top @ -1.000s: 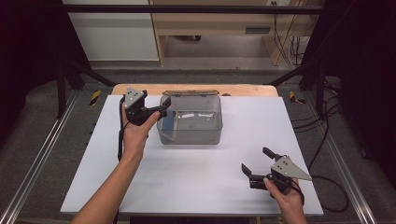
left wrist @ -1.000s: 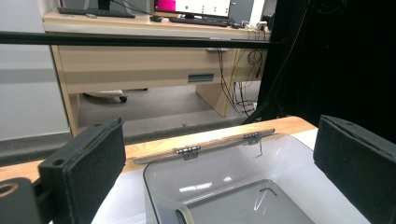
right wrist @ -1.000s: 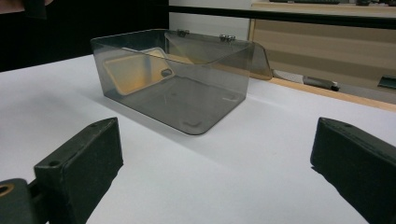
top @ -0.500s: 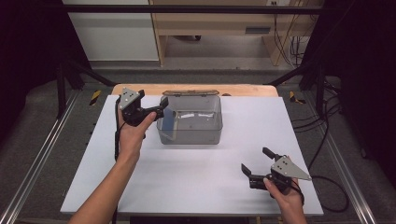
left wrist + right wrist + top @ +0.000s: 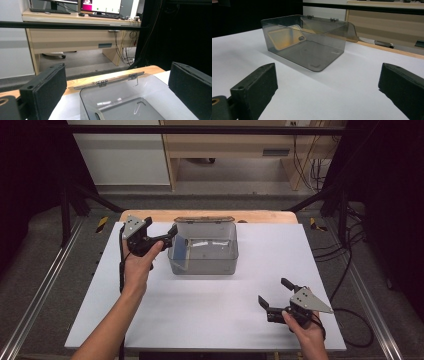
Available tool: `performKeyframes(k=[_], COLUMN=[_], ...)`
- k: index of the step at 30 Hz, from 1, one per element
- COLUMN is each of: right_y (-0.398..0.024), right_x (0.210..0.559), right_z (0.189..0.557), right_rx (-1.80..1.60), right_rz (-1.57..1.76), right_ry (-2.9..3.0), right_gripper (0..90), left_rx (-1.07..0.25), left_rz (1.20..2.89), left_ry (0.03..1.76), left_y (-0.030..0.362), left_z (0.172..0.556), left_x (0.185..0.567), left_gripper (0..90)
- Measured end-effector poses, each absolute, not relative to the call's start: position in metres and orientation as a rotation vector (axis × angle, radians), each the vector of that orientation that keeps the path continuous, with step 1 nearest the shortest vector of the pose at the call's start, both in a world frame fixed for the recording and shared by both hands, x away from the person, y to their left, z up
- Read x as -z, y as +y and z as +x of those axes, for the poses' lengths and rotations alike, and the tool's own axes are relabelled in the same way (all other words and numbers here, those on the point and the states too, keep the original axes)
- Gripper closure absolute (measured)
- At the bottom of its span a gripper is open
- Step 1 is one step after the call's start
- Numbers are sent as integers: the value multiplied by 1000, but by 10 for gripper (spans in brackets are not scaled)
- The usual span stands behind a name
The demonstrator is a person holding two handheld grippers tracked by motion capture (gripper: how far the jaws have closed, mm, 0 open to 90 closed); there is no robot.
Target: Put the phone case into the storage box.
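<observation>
Up in the middle of the high view, a clear box (image 5: 204, 251) sits on the white table (image 5: 210, 310). At its left edge, the left gripper (image 5: 167, 236) has its jaws wide apart. Down at the lower right, well away from the box, the right gripper (image 5: 272, 296) is spread apart too.

Glossy smoky clear plastic box (image 5: 205, 251) — matt white table (image 5: 210, 310)

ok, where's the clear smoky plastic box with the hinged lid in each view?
High view: clear smoky plastic box upper centre, beside the left gripper.
Left gripper view: box bottom centre, between the jaws.
Right gripper view: box upper centre-left, far ahead.
Shared landmark: lid hinges on its far rim.
</observation>
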State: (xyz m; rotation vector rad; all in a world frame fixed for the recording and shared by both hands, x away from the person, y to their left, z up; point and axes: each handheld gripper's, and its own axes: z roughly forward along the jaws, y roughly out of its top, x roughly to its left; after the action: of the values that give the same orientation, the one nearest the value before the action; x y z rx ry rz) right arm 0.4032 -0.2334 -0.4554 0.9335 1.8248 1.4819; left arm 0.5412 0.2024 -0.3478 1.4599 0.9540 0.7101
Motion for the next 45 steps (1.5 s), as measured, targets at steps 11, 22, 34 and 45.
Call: performKeyframes(k=[11,22,34,45], right_y=[-233,-233,-232,-232], right_x=[455,455,456,456], right_z=[403,403,403,403], right_rx=[-1482,-1481,-1483,-1483], right_rz=[933,933,931,928], right_ry=[1826,1826,1830,1831], right_gripper=[26,26,26,26], left_rx=[-713,-721,-722,-741], left_rz=[1447,1431,1427,1461], left_ry=[958,967,956,937], left_y=[216,229,237,240], left_z=[536,531,526,519], left_x=[348,349,352,358], left_gripper=[19,18,18,18])
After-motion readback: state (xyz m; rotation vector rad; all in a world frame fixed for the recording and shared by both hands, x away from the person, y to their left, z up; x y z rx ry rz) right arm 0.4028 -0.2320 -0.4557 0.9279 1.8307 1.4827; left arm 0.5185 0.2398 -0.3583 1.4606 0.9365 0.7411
